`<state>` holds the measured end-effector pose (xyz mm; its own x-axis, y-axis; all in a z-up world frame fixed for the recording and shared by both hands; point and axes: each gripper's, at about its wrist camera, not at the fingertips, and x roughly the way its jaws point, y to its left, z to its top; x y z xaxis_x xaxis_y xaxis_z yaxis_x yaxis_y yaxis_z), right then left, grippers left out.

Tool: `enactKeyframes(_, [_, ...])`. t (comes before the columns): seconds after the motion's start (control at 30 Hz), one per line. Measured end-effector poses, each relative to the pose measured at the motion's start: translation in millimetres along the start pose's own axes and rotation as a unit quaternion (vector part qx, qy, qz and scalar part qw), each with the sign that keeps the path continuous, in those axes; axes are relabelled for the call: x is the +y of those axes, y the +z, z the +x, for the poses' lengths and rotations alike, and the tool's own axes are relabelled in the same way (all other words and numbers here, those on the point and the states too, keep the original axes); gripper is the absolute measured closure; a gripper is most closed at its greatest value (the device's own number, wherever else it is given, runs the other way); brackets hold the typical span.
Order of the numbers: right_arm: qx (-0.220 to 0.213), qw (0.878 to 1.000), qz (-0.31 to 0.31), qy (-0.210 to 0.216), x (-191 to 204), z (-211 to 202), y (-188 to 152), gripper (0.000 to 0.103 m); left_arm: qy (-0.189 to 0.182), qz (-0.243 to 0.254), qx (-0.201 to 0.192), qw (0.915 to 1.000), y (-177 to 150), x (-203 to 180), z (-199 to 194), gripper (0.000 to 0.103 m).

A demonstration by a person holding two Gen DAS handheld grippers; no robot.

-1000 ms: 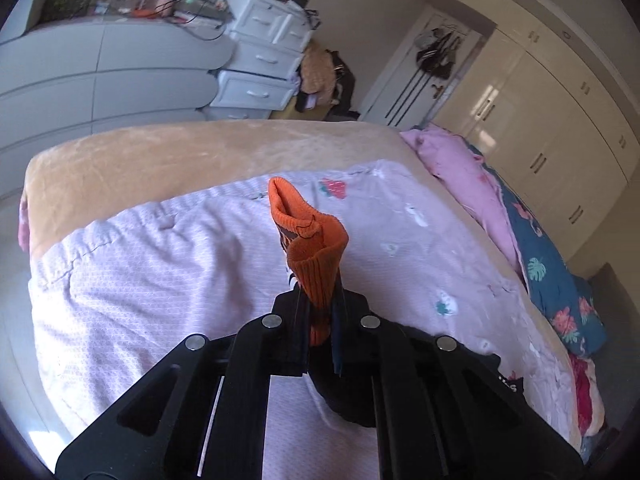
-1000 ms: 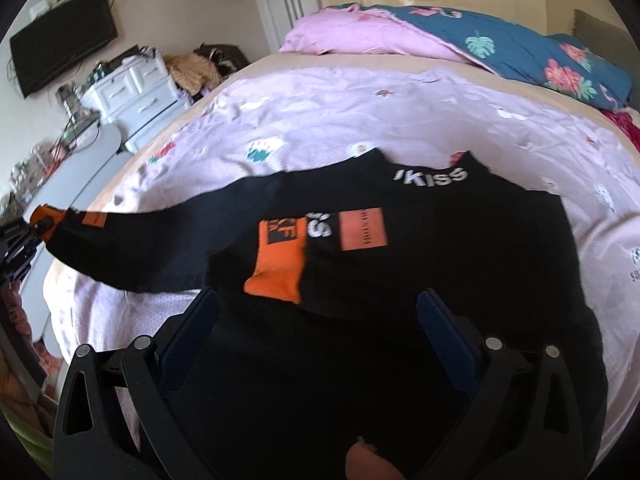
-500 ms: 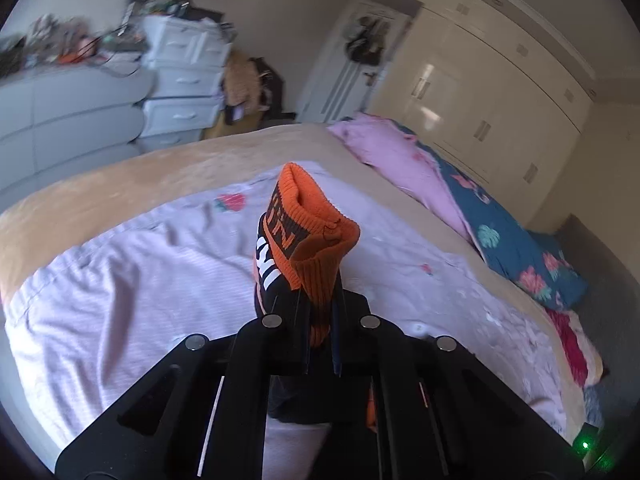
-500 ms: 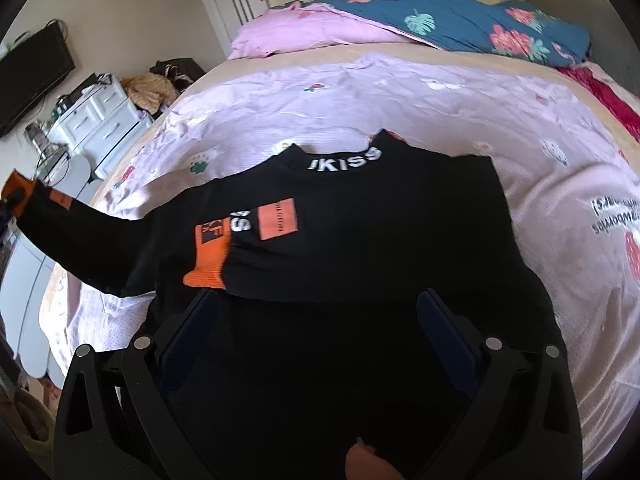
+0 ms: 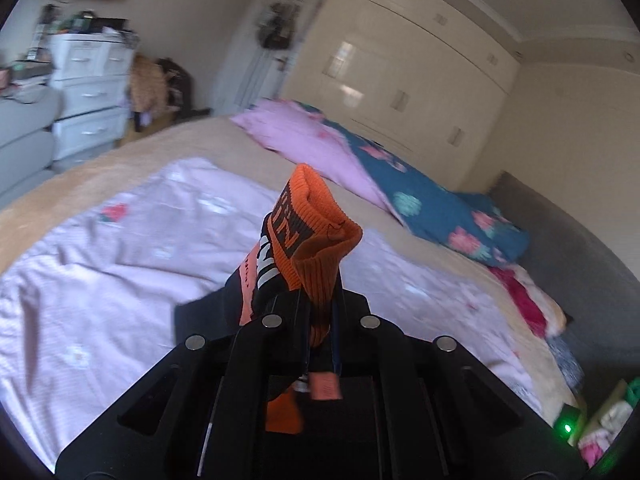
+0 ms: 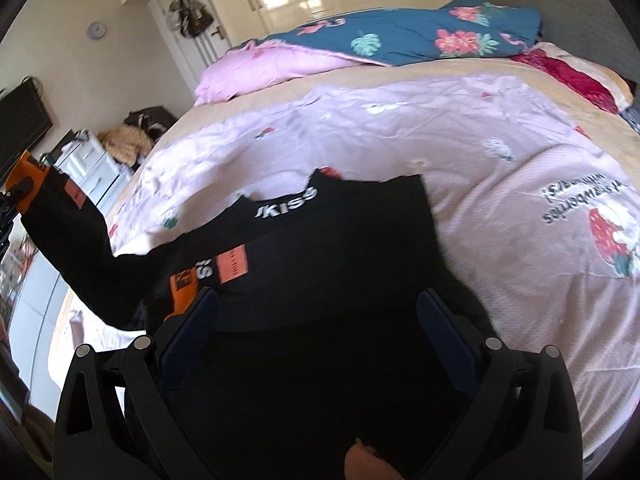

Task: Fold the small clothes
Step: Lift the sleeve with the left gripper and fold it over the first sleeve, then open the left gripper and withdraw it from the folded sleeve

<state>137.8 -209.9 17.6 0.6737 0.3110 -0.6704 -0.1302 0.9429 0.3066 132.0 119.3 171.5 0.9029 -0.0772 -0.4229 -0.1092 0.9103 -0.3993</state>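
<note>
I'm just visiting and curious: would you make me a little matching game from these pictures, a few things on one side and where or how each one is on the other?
Things:
1. orange cuff
2. black sweater
3. right gripper
4. floral quilt

States:
A. jaws wide apart, nothing between them
B. heaped at the far side of the bed
C. pinched in the shut left gripper
D. spread on the pink sheet, one sleeve lifted

Pairs: 1-C, 2-D, 3-A, 4-B
</note>
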Motion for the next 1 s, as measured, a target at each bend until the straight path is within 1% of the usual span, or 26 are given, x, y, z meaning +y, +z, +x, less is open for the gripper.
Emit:
enactKeyframes(0.07, [-0.004,1.0,0.012,-0.01,-10.2,-2.6,1.2,0.004,-0.024,0.007,0.016,0.9996,-8.0,-11.5,9.6,0.101])
enactKeyframes(0.1, [-0.005,1.0,0.018,-0.015,-15.4,-3.9,1.4,0.004,-0.04,0.011,0.031,0.9987,-14.9,-18.8,17.2,0.101])
enactKeyframes(0.2, [-0.008,0.999,0.037,-0.027,-31.5,-7.1,2.9,0.004,-0.058,0.026,0.061,0.9961,-33.2,-30.4,33.6,0.101])
enactKeyframes(0.3, [-0.012,0.998,0.056,-0.036,-48.2,-11.0,3.8,0.004,-0.079,0.034,0.104,0.9909,-55.7,-38.2,54.5,0.101])
enactKeyframes(0.4, [-0.018,0.996,0.07,-0.042,-60.0,-14.6,4.3,0.004,-0.089,0.046,0.148,0.9839,-80.7,-42.7,74.7,0.101])
enactKeyframes(0.5, [-0.02,0.995,0.081,-0.051,-69.2,-15.7,3.7,0.004,-0.101,0.06,0.192,0.9743,-108.2,-47.3,93.7,0.101])
enactKeyframes(0.6, [-0.017,0.994,0.09,-0.057,-76.6,-13.9,3.4,0.004,-0.112,0.079,0.219,0.966,-126.7,-53.8,101.2,0.101])
enactKeyframes(0.7, [-0.012,0.993,0.099,-0.064,-81.6,-9.8,2.6,0.004,-0.13,0.106,0.243,0.9554,-145.4,-65.0,106.0,0.101])
enactKeyframes(0.77, [-0.006,0.992,0.103,-0.067,-83.7,-6.4,1.5,0.004,-0.141,0.115,0.259,0.9486,-155.8,-68.3,109.5,0.099])
enactKeyframes(0.8, [-0.003,0.992,0.104,-0.069,-84.2,-4.6,0.8,0.004,-0.146,0.121,0.267,0.9447,-160.8,-70.5,111.5,0.097])
enactKeyframes(0.87, [0.0,0.992,0.104,-0.069,-85.0,-0.8,-0.7,0.004,-0.151,0.137,0.277,0.9391,-169.5,-74.2,113.6,0.088])
enactKeyframes(0.93, [0.005,0.992,0.103,-0.071,-85.4,3.0,-2.1,0.004,-0.161,0.144,0.29,0.9321,-177.9,-75.7,114.9,0.067])
enactKeyframes(1.0, [0.012,0.992,0.104,-0.069,-86.5,7.7,-3.3,0.004,-0.178,0.142,0.299,0.9266,-182.2,-75.4,113.2,0.058])
